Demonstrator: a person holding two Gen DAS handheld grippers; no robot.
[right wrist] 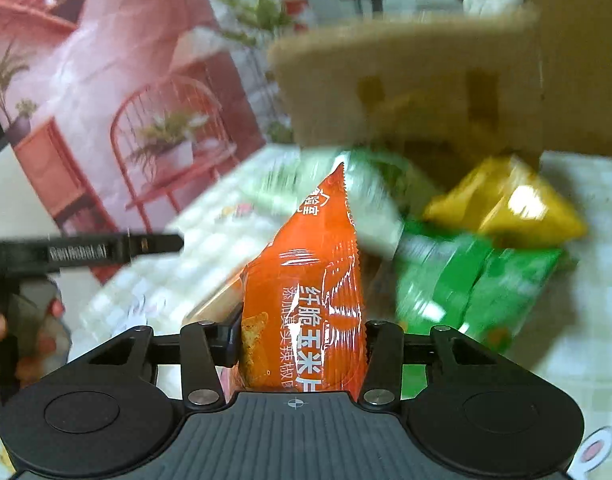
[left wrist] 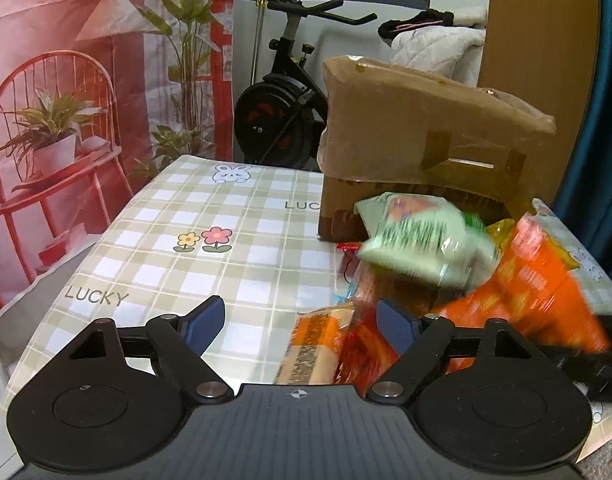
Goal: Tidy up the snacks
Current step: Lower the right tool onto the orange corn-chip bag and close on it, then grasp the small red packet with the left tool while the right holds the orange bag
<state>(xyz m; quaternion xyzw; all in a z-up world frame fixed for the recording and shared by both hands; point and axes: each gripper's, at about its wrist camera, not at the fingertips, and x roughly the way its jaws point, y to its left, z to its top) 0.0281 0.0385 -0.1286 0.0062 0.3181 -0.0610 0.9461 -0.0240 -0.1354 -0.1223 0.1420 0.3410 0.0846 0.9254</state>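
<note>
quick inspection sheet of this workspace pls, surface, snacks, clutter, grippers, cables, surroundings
surface: table under a checked cloth printed with flowers, a bunny and LUCKY.
job's things: orange snack bag; pale green packet, blurred; bright green packs; yellow bag; cardboard box with flaps up.
clutter: nothing seen.
grippers: left gripper open, nothing between its pads; right gripper clamped on the orange snack bag.
cables: nothing seen.
surroundings: red printed backdrop, exercise bike.
</note>
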